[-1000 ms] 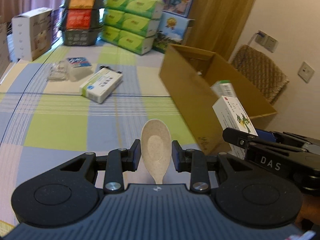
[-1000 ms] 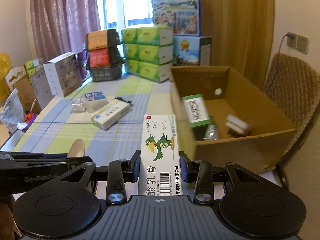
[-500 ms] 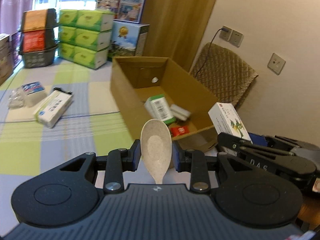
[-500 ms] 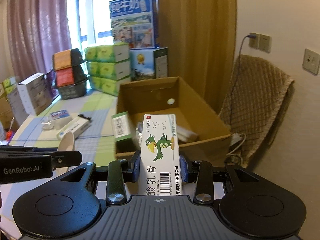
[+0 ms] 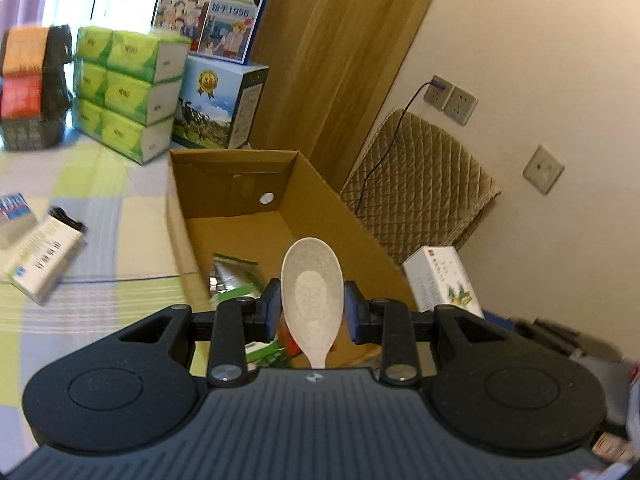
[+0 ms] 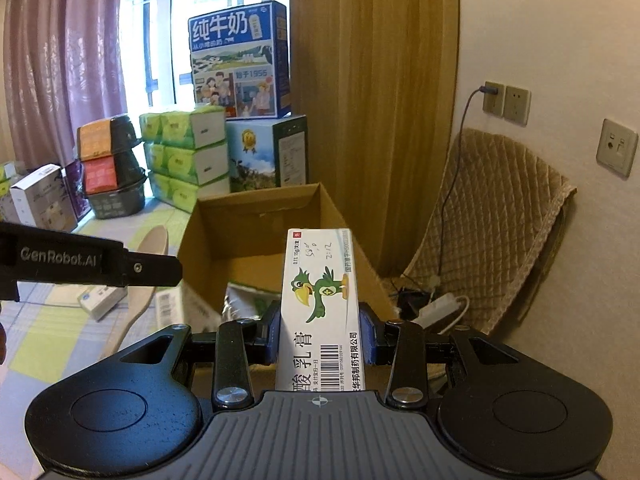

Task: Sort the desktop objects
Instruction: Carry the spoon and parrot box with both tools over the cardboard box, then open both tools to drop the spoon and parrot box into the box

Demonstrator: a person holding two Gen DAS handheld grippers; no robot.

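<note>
My left gripper (image 5: 312, 307) pinches a pale spoon (image 5: 313, 295), bowl forward, over the near end of the open cardboard box (image 5: 236, 188) on the worktop, while my right gripper (image 6: 319, 334) clamps an ointment carton (image 6: 319, 312) lengthwise, seemingly nearer the box's right wall.

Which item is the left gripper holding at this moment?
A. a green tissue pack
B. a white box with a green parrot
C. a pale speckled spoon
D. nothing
C: in the left wrist view the left gripper is shut on the spoon over the cardboard box; the parrot box sits in the right gripper.
</note>
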